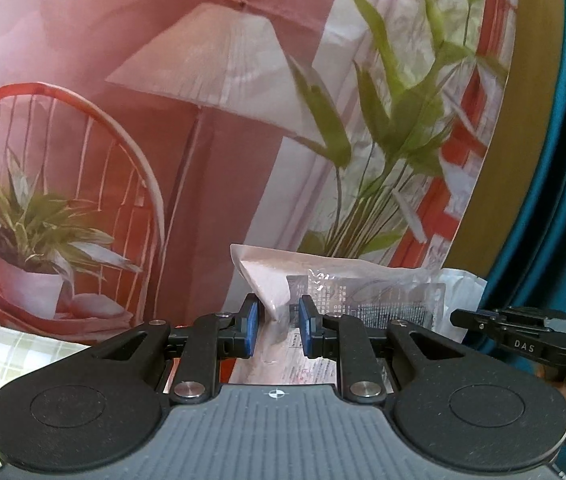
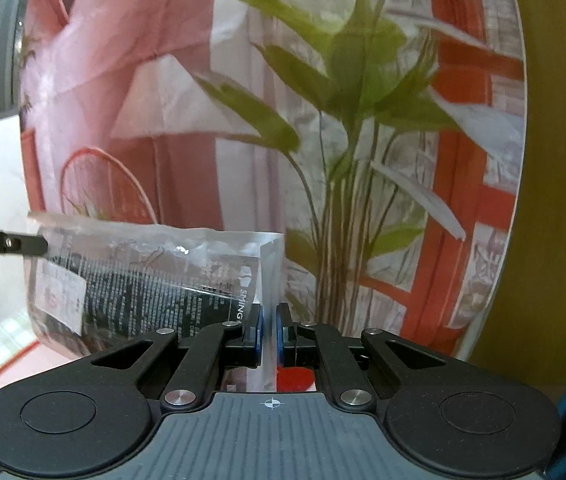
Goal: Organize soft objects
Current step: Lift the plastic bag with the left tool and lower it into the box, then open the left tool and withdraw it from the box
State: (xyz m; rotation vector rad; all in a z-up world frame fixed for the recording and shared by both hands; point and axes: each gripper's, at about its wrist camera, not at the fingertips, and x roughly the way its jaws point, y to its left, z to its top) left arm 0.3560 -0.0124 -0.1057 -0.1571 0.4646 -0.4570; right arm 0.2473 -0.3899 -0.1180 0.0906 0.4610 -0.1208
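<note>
Presently both tongs are clamped on one clear plastic packet (image 2: 155,276) printed with dark text. The right tongs (image 2: 269,332) pinch its right edge at lower centre of the right view; the left tongs (image 1: 275,326) grip its other end at lower centre of the left view. Behind hangs a printed cloth (image 1: 163,120) showing a lamp and plants.

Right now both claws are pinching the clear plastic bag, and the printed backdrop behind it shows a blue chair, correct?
Not quite: the chair on the backdrop is red, as the left wrist view shows. The rest holds: the left claw and right claw both pinch the clear plastic bag.
</note>
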